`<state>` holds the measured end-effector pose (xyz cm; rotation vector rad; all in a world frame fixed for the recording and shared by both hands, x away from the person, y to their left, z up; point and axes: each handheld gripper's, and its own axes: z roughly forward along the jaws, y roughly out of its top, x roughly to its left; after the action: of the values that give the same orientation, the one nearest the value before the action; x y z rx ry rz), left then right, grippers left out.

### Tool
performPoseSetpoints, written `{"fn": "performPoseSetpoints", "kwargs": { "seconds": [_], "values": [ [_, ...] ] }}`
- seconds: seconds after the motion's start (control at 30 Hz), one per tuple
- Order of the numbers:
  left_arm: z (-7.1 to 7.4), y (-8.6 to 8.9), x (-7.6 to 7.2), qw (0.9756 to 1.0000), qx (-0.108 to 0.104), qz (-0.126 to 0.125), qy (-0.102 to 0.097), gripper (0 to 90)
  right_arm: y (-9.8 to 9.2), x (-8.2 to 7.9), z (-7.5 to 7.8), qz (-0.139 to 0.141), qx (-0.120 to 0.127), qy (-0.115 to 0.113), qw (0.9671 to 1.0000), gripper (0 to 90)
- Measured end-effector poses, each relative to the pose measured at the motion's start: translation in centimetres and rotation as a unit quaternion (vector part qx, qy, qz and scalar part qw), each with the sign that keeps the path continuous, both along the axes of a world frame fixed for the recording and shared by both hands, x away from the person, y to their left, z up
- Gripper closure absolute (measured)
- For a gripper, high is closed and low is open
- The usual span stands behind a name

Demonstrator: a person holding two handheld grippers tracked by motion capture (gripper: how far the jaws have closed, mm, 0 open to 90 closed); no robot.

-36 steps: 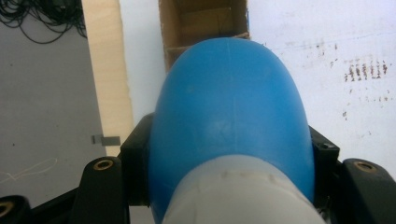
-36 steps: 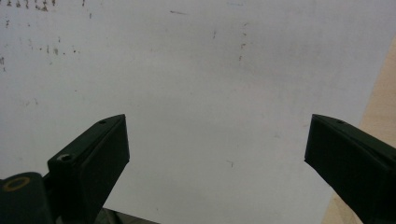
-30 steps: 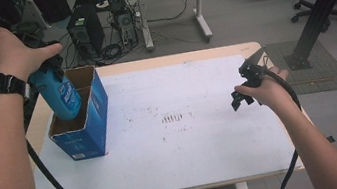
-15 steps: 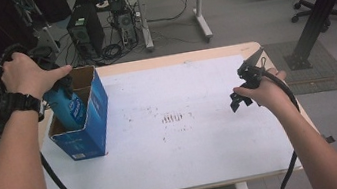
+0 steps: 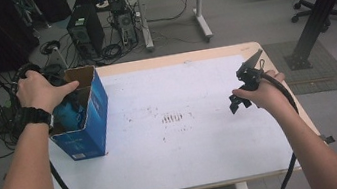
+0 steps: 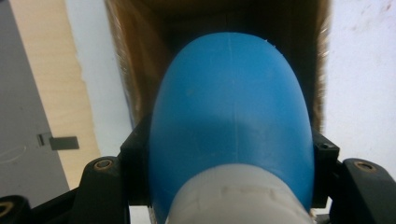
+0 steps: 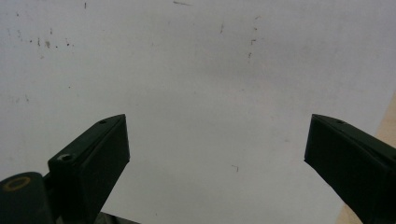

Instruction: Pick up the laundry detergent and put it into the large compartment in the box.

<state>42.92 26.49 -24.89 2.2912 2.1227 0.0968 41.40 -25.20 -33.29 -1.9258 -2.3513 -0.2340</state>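
Had L gripper (image 6: 224,196) clamped on blue bottle (image 6: 231,126), already down inside box (image 5: 90,117) at table's (image 5: 206,159) left edge. Bottle's long axis ran straight along jaws, rounded base pointing into box, white cap end toward cam. Imo best way: keep it centred btwn walls, lower till it seats, then let go. R gripper (image 7: 217,154) was wide open, nothing in it, hovering over bare tabletop.

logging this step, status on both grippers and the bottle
Left gripper shut on blue bottle, down inside the blue box. Right gripper open, empty, over bare table. Nothing in the way.
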Motion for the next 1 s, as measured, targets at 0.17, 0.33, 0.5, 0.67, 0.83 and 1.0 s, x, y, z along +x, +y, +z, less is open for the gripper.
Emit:
{"fn": "performPoseSetpoints", "kwargs": {
  "seconds": [0.17, 0.33, 0.5, 0.67, 0.83, 1.0],
  "values": [
    [-1.1, 0.1, 0.1, 1.0000, 0.000, 0.000, 0.008, 37.7, 0.2, 0.1, -0.2, 0.003, -0.002, 0.002, 1.0000, 6.7],
    [-1.9, 0.2, 0.1, 0.9999, 0.000, -0.002, 0.013, 37.7, 0.4, 0.1, -0.4, 0.004, -0.002, 0.004, 1.0000, 6.7],
    [-2.3, 0.1, 0.1, 1.0000, -0.001, -0.004, 0.009, 37.7, 0.6, 0.2, -0.6, 0.006, -0.003, 0.005, 1.0000, 6.7],
    [-2.7, 0.1, 0.1, 0.9999, -0.003, -0.005, 0.008, 37.7, 0.8, 0.2, -0.6, 0.008, -0.002, 0.006, 0.9999, 6.7],
    [-3.2, 0.2, 0.1, 0.9999, -0.007, -0.005, 0.010, 37.7, 0.7, 0.2, -0.7, 0.007, -0.003, 0.007, 0.9999, 6.7],
    [-3.6, 0.2, 0.1, 0.9999, -0.006, -0.005, 0.010, 37.6, 0.8, 0.2, -0.8, 0.009, -0.004, 0.006, 0.9999, 6.7]
  ]
}}
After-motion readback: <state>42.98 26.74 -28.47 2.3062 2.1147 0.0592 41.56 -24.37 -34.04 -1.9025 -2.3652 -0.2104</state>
